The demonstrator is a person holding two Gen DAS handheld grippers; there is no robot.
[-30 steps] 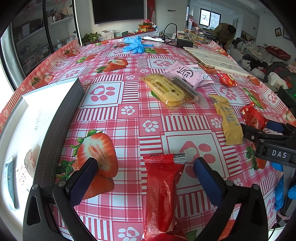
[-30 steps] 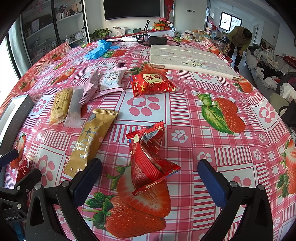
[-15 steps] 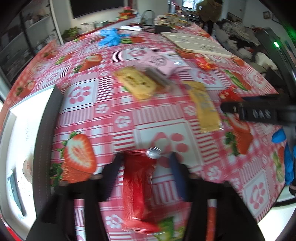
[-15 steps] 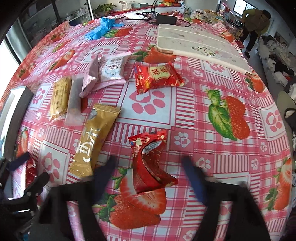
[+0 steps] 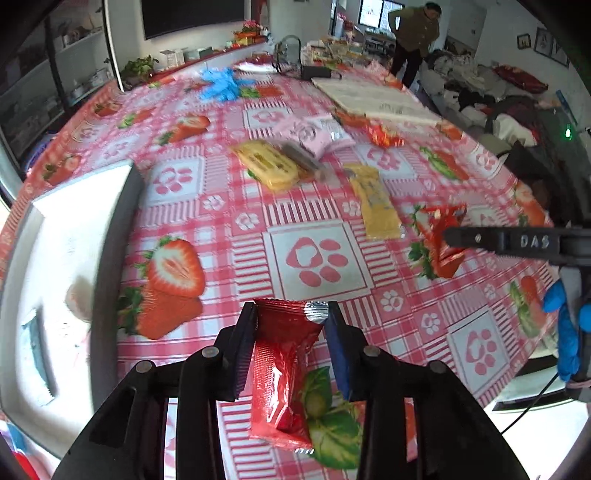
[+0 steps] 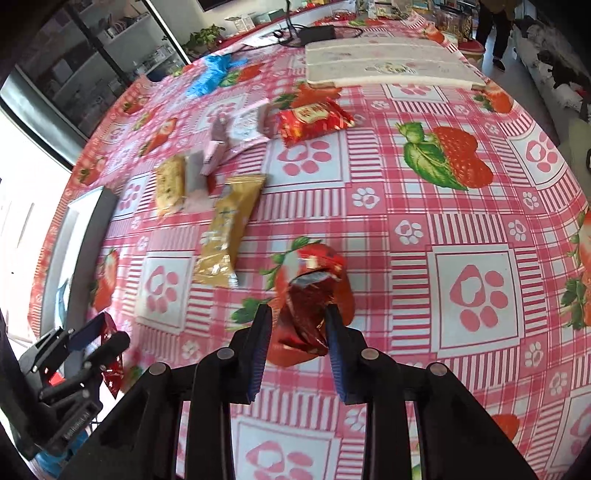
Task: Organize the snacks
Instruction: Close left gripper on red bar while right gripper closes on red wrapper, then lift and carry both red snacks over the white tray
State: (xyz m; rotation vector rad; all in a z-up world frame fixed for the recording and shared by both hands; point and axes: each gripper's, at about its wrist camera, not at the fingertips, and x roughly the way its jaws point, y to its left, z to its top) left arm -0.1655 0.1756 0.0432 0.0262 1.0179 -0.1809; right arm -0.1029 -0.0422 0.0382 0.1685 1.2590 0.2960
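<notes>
My left gripper (image 5: 291, 314) is shut on a long red snack packet (image 5: 284, 369) and holds it above the table. My right gripper (image 6: 297, 314) is shut on a crumpled red snack packet (image 6: 310, 306), also lifted; this packet and the right gripper show in the left wrist view (image 5: 441, 240). On the strawberry tablecloth (image 6: 424, 192) lie a gold packet (image 6: 229, 229), a yellow biscuit pack (image 6: 170, 188), a pink packet (image 6: 236, 136) and a red bag (image 6: 314, 118).
A white box with a dark rim (image 5: 74, 258) sits at the table's left edge. A white board (image 6: 388, 66) and blue gloves (image 6: 210, 74) lie at the far side. A person (image 5: 413, 33) stands beyond the table.
Both grippers have closed, the left on the long red packet and the right on the crumpled red packet, and both have lifted them off the table.
</notes>
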